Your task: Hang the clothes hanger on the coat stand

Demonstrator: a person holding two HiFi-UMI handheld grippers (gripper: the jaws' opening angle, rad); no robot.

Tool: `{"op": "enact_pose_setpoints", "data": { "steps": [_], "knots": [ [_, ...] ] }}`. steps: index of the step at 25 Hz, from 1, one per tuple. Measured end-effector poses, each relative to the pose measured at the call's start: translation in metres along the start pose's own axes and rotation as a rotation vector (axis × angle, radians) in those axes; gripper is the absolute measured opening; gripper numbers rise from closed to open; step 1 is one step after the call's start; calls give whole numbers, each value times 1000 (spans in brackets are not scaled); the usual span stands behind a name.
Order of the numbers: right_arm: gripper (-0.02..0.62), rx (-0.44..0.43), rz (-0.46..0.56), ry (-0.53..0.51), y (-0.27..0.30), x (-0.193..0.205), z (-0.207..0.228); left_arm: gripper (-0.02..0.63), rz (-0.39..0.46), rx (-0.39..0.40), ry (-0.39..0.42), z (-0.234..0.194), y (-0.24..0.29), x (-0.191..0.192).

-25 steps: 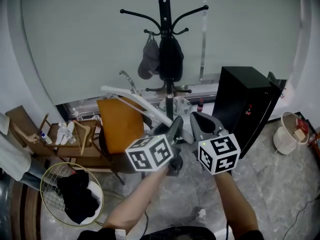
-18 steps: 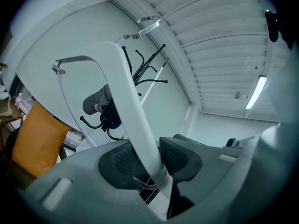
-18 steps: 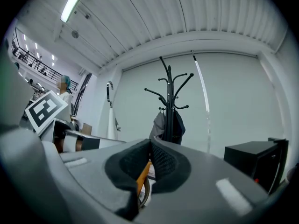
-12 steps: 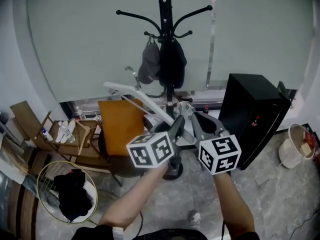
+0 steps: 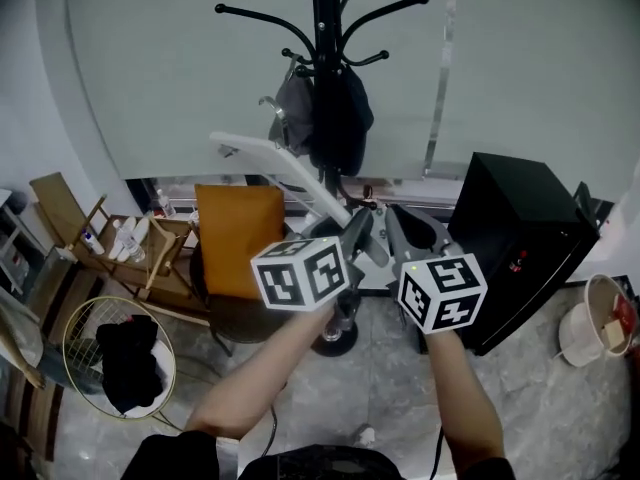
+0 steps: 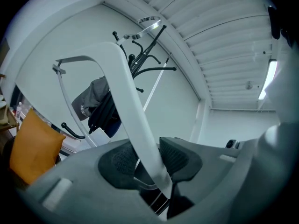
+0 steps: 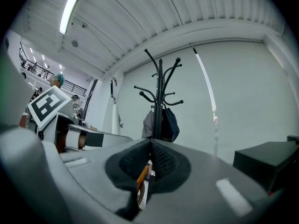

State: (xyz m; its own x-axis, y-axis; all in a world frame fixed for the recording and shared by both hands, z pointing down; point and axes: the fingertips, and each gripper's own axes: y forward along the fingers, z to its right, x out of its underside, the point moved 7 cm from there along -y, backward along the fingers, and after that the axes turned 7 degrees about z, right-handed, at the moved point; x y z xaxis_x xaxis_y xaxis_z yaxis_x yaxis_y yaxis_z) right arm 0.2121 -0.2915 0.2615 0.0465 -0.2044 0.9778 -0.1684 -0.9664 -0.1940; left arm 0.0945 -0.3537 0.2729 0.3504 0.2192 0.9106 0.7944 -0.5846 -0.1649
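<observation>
The left gripper (image 6: 147,155) is clamping the lower end of one arm of the white plastic clothes hanger (image 6: 124,87), its pads pressing on either side of the flat bar. From that grip, in the head view, the hanger is slanting up and to the left. Its long axis is running toward the black metal coat stand (image 5: 322,28), which is standing straight ahead of both hands. The hanger's silver wire hook (image 5: 268,104) is sitting at the far top end, just beside the grey cap (image 5: 295,113) hanging on the stand, apparently not yet over a peg. The right gripper (image 7: 150,154) is clenched on nothing, hovering beside the left one. So hooking a peg is falling to the left hand.
</observation>
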Motion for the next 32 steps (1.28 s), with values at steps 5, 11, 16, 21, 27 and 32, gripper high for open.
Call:
{"op": "enact_pose_setpoints", "data": {
  "steps": [5, 11, 16, 21, 27, 32],
  "knots": [
    [-6, -34, 13, 36, 14, -4, 36, 137, 2, -48, 1, 5, 35, -1],
    [-6, -94, 19, 32, 19, -6, 59, 137, -3, -93, 16, 11, 64, 4],
    [-6, -132, 32, 42, 22, -11, 81, 137, -24, -105, 6, 13, 87, 8],
    [-6, -177, 49, 49, 25, -15, 87, 137, -27, -141, 20, 13, 98, 5],
    [-6, -216, 58, 82, 38, -14, 90, 137, -47, -160, 26, 6, 108, 5],
    [-6, -219, 59, 42, 53, -13, 88, 137, -39, -158, 29, -5, 115, 1]
  ]
}}
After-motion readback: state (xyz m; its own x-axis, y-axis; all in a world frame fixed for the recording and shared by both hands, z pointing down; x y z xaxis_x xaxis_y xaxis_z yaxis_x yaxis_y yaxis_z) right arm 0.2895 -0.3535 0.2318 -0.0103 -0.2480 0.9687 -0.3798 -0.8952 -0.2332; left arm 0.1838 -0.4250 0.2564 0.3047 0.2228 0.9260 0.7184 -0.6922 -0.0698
